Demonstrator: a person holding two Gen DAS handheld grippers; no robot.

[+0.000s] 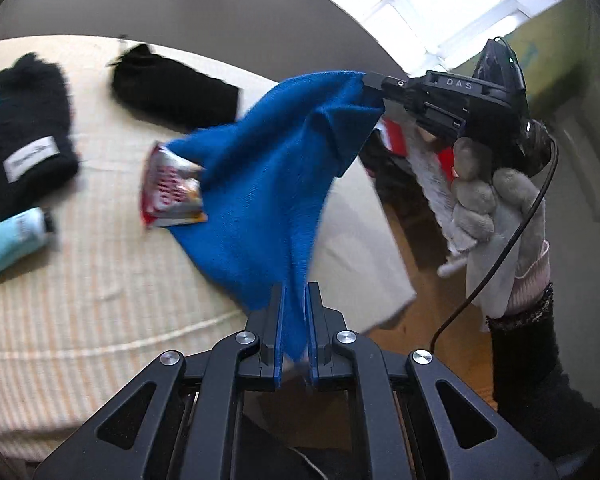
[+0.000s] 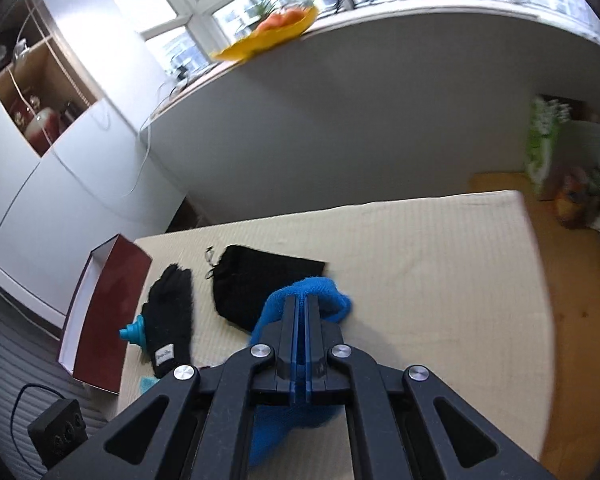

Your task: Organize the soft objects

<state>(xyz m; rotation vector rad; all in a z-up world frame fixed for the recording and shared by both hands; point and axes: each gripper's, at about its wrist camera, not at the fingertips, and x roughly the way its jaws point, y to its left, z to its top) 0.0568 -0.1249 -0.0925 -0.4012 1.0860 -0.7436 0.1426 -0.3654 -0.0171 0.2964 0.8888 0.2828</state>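
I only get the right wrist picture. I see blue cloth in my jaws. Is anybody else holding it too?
Observer: Yes. The left gripper is shut on another edge of the blue cloth.
Operator: What's under the cloth?
Observer: A red and silver snack packet lies on the bed, partly behind the cloth.
Operator: Anything else I'm missing?
Observer: A light blue tube with a black cap lies below the black glove.
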